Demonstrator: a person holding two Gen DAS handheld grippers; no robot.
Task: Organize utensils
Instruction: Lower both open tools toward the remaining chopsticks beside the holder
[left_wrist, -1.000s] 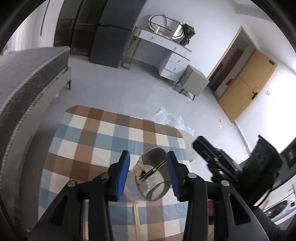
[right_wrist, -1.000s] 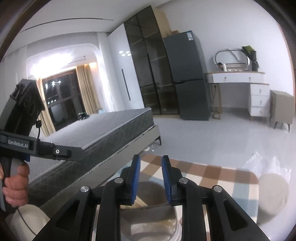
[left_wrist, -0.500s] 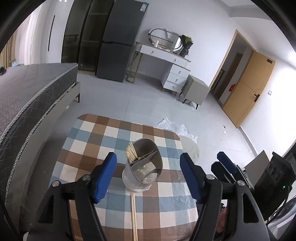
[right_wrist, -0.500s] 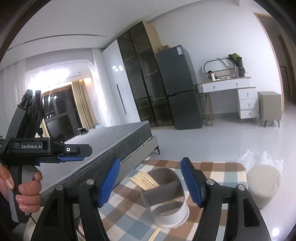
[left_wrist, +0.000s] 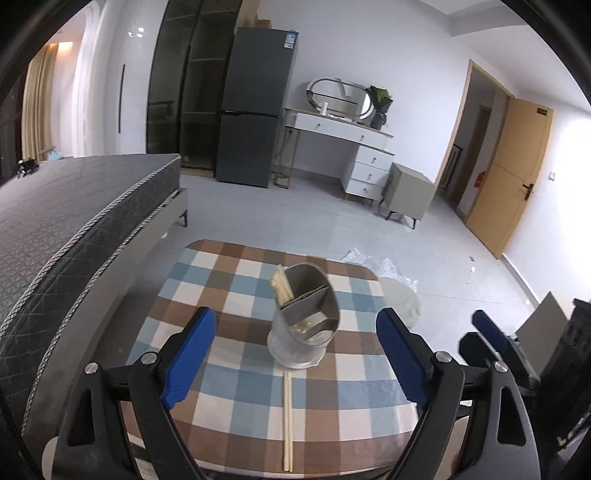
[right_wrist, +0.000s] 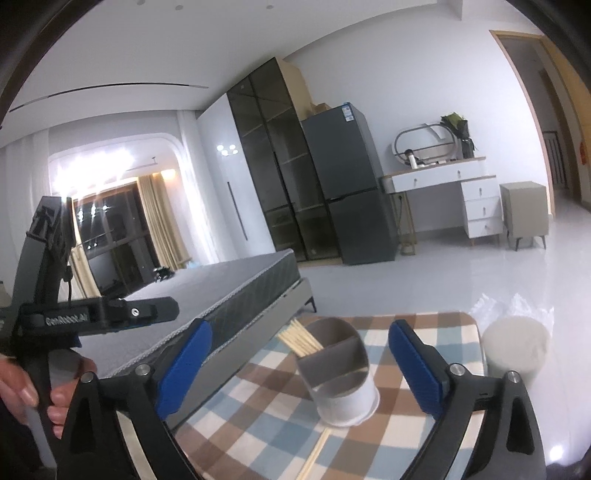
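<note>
Standing clear of everything, the left gripper (left_wrist: 295, 354) and the right gripper (right_wrist: 299, 365) both have their jaws opening wide with nothing pinched, which suits hands freeing themselves for the next pick. Between them the grey divided utensil holder (left_wrist: 304, 325) stands upright mid-table with a bundle of chopsticks (left_wrist: 281, 288) in its back-left compartment, while one loose pair of chopsticks (left_wrist: 287, 417) lies flat just in front of its base, probably next. The checked tablecloth (left_wrist: 229, 284) covers the table; a grey bed (left_wrist: 74, 214), dark fridge (left_wrist: 255, 110), white dresser (left_wrist: 351, 155) and wooden door (left_wrist: 517, 177) ring the room.
</note>
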